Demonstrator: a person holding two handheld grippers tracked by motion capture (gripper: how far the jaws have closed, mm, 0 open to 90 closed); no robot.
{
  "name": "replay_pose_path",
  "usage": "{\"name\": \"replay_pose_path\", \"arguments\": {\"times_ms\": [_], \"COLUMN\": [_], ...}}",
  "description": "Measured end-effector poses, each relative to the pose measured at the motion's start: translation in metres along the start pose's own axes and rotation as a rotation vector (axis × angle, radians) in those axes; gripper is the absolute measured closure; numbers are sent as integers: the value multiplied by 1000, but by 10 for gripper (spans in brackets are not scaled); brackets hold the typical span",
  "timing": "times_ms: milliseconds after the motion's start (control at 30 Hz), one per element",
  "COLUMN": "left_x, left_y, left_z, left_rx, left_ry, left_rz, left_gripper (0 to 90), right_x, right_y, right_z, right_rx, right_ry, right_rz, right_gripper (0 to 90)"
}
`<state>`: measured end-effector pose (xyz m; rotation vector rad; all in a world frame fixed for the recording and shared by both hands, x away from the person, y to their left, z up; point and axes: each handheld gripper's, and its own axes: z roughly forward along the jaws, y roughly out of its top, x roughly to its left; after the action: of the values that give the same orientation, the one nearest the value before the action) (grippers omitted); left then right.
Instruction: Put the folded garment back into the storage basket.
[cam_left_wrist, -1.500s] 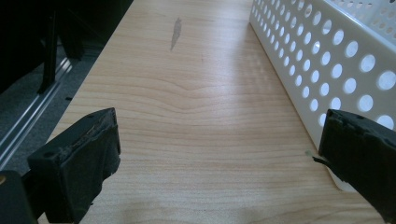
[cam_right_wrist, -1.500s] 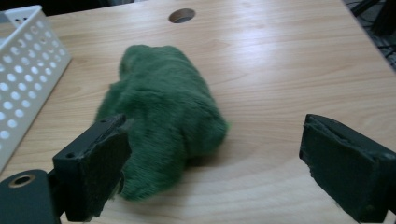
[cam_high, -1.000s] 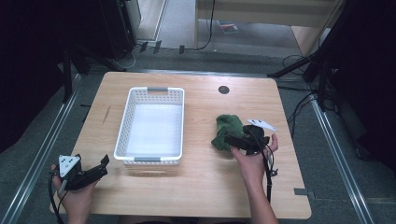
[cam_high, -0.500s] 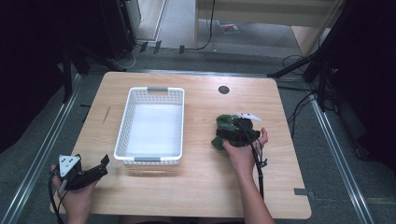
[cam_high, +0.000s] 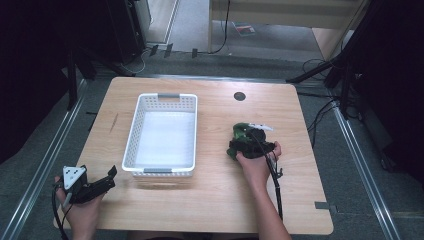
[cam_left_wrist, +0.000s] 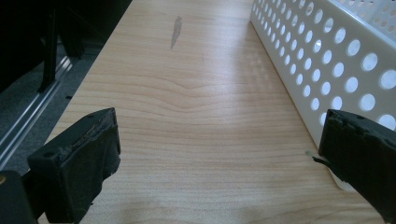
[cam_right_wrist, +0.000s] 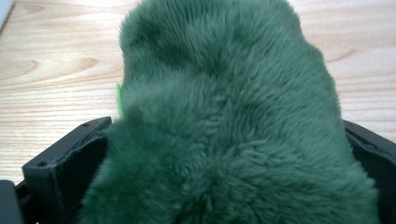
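So, the green plush toy (cam_high: 241, 135) is sat on the right half of the bench (cam_high: 210, 210), well apart from the white perforated basket (cam_high: 137, 131), which lies off to its left with bare wood in between. In the right gripper view the fuzzy green body (cam_right_wrist: 224, 116) is seen wedged between the two black jaws, one on each flank, with fur bulging past them, so the right gripper (cam_high: 248, 145) is best read as clamped on the toy, or at least as good as closed around it. The toy's long axis appears to run away from the hand, roughly in line with the jaws, so it's being held across its narrower width. The relation that matters is simple: the basket's open top is to the left of the toy, with its near long wall to be cleared, so a lift and a leftward carry would probably be called for. The left gripper (cam_high: 92, 186) is parked at the near left corner, jaws spread wide with nothing between them, just beside the basket's near corner (cam_left_wrist: 327, 56).
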<state>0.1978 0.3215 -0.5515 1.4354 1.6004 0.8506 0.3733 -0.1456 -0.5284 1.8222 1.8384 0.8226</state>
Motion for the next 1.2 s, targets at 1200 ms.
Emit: {"name": "replay_pose_path", "arguments": {"times_ms": [1200], "left_x": [1], "left_y": [1], "left_z": [1], "left_rx": [14], "left_ry": [2], "left_rz": [-3], "left_gripper": [0], "right_x": [2], "right_y": [-3], "right_z": [-15], "right_rx": [-60], "right_ry": [-22], "right_rz": [38], "right_gripper": [291]}}
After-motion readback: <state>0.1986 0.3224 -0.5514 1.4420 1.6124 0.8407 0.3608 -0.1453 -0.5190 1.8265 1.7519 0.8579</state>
